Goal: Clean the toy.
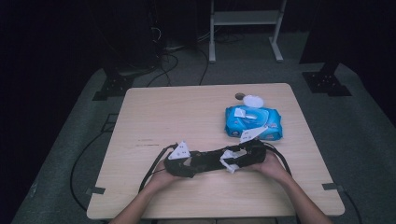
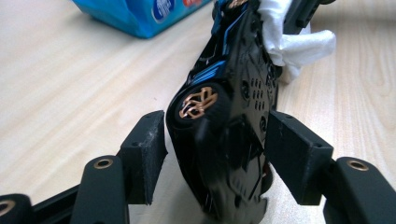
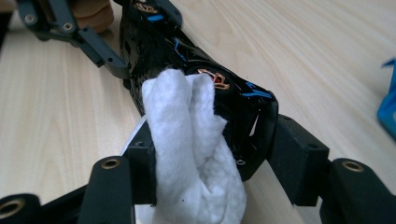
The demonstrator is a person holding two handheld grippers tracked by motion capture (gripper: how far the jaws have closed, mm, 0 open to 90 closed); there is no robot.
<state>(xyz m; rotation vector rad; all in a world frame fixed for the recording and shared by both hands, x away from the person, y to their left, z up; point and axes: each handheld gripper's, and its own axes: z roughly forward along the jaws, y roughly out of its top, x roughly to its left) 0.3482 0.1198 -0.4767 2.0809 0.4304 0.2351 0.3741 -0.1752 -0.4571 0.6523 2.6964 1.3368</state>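
Observation:
A black toy car with blue stripes and gold wheels is held tipped on its side, just above the table. My left gripper is shut on one end of it, a jaw on each side of the body. At the car's other end, my right gripper is shut on a crumpled white wipe, which is pressed against the car. In the high view both grippers, left and right, meet at the car near the table's front middle, with the wipe between them.
A blue pack of wipes lies on the wooden table at the back right, its flap open. Behind it sit a white round lid and a small dark disc. Cables trail off the table's left front.

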